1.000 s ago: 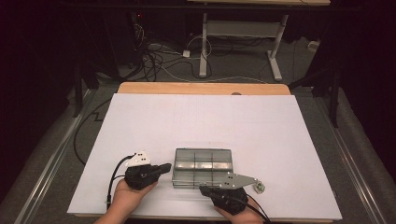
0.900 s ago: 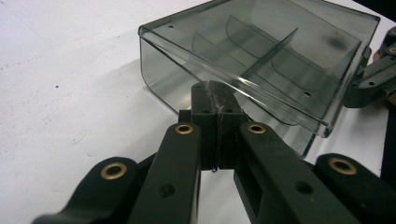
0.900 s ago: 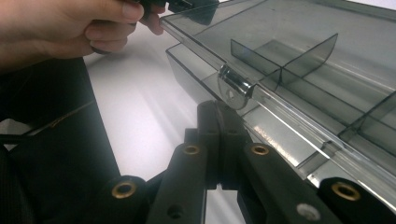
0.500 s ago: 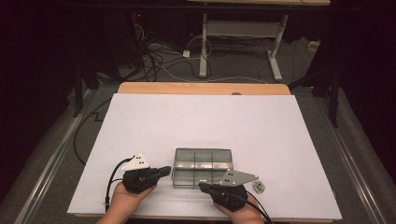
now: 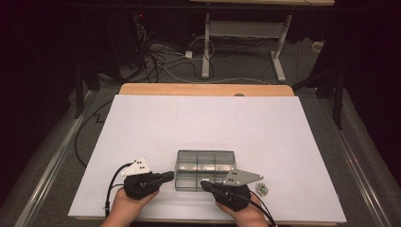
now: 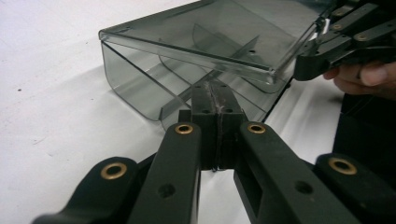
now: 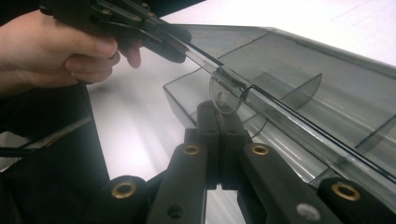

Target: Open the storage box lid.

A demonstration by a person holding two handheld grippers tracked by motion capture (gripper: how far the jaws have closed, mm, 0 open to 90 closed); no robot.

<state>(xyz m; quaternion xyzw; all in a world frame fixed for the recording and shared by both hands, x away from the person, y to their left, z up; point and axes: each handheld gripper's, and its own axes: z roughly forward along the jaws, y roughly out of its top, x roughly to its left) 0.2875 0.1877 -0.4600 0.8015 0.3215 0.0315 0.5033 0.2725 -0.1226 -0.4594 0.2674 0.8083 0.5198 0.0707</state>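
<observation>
A clear grey compartment box (image 5: 205, 163) lies near the table's front edge, its lid (image 6: 196, 42) raised a little above the front wall. My left gripper (image 5: 171, 176) is shut, its tips (image 6: 215, 93) against the box's front left part, under the lid's edge. My right gripper (image 5: 203, 183) is shut too, its tips (image 7: 218, 114) just below the lid's small round tab (image 7: 220, 95). Nothing shows between either pair of jaws. In the right gripper view the left gripper (image 7: 180, 46) touches the lid's rim; in the left gripper view the right gripper (image 6: 308, 63) meets it.
The white table top (image 5: 208, 123) stretches wide behind the box. A small pale object (image 5: 262, 189) lies just right of my right hand. Beyond the table's wooden far edge (image 5: 203, 89) are cables and desk legs on the floor.
</observation>
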